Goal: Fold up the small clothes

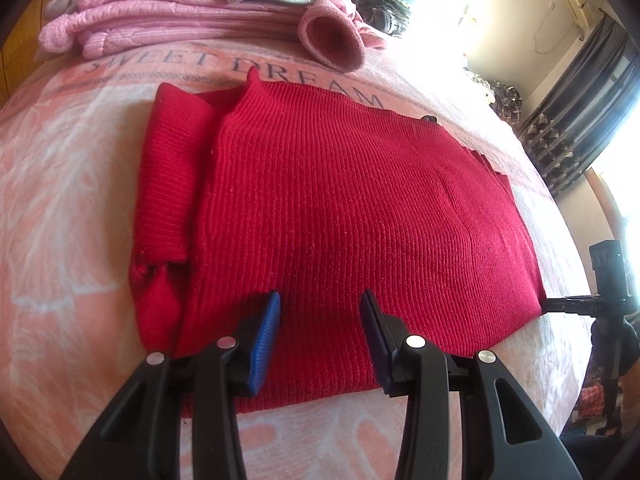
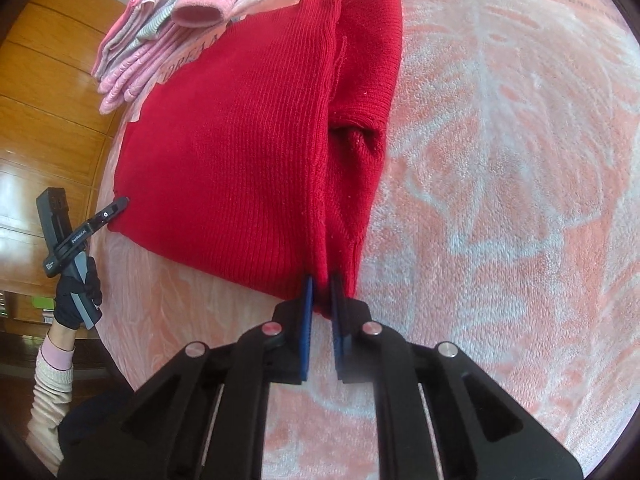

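Left wrist view, nearest: the left gripper (image 1: 320, 304) stands with its blue-padded fingers (image 1: 264, 344) spread apart and released, tips resting over the near hem of the red knit sweater (image 1: 340, 208), nothing between them. The sweater lies flat and partly folded on a pink blanket (image 1: 60, 200); a sleeve (image 1: 172, 184) is folded along the body at 9 o'clock. At 3 o'clock the other gripper's black tip meets the sweater's edge. Farther off, at 12 o'clock, the blanket reads "SWEET DREAM" (image 1: 240, 68), and beyond it sits a stack of folded pink clothes (image 1: 180, 12), with a pink cuff (image 1: 332, 40) open toward the camera.

Right wrist view, nearest: the right gripper (image 2: 322, 292) is clenched on the sweater's near edge (image 2: 320, 272), the pads nearly together with red knit pinched between. The sweater (image 2: 240, 140) stretches away toward 11 o'clock. At 9 o'clock a gloved hand (image 2: 76, 296) holds the left gripper (image 2: 116, 206), whose tip touches the sweater's far corner. A wooden panel (image 2: 52, 100) stands beyond at 10 o'clock.
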{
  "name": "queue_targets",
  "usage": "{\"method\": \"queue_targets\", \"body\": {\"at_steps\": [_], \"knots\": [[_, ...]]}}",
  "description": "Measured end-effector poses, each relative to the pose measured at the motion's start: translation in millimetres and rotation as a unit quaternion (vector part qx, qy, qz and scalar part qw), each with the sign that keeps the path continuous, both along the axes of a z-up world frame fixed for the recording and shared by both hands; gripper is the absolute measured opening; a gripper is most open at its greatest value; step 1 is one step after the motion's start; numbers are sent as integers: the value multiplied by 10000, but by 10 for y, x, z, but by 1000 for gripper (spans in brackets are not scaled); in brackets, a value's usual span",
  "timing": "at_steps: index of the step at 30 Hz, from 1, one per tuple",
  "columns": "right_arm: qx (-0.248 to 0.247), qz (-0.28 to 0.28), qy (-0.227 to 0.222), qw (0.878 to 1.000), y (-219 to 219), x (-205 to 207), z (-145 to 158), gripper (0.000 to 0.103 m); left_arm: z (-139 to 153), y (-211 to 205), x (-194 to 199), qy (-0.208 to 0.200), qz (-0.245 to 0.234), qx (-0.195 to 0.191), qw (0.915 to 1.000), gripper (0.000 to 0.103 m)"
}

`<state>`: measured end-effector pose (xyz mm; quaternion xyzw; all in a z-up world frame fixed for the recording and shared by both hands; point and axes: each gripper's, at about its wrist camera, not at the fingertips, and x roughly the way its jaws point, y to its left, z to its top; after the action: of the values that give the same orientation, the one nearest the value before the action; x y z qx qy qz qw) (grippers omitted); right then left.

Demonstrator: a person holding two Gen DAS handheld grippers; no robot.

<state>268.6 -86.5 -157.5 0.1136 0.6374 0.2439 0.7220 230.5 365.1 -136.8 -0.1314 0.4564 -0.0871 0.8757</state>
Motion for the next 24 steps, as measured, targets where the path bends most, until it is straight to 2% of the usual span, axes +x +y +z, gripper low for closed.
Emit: {"method": "queue_targets", "body": {"at_steps": [1, 2, 3, 5, 9, 15, 20, 24], "knots": [[95, -42, -40, 9999, -21, 6, 42, 16, 40, -6, 5, -17, 10, -68, 10000, 42], [151, -87, -134, 9998, -39, 29, 112, 25, 94, -4, 13, -73, 3, -154, 9999, 42], [166, -139, -240, 9995, -60, 65, 189, 39, 164, -5, 27, -159, 5, -220, 9996, 42], [286, -303, -382, 9984, -126, 170, 312, 53, 288, -21, 84, -315, 27, -288, 9991, 44], [641, -705, -145, 9953, -270, 460, 286, 54, 349, -102, 281, -396, 16, -338, 9986, 47], [702, -992, 248, 9923, -367, 777, -18, 58, 153, -129, 515, -147, 64, -367, 9992, 47], [1049, -876, 405, 9898, -339, 889, -110, 62, 68, -72, 558, -110, 50, -465, 9988, 47], [1034, -719, 363, 9914, -188, 908, -140, 62, 54, -37, 550, -91, 24, -574, 9983, 47]]}}
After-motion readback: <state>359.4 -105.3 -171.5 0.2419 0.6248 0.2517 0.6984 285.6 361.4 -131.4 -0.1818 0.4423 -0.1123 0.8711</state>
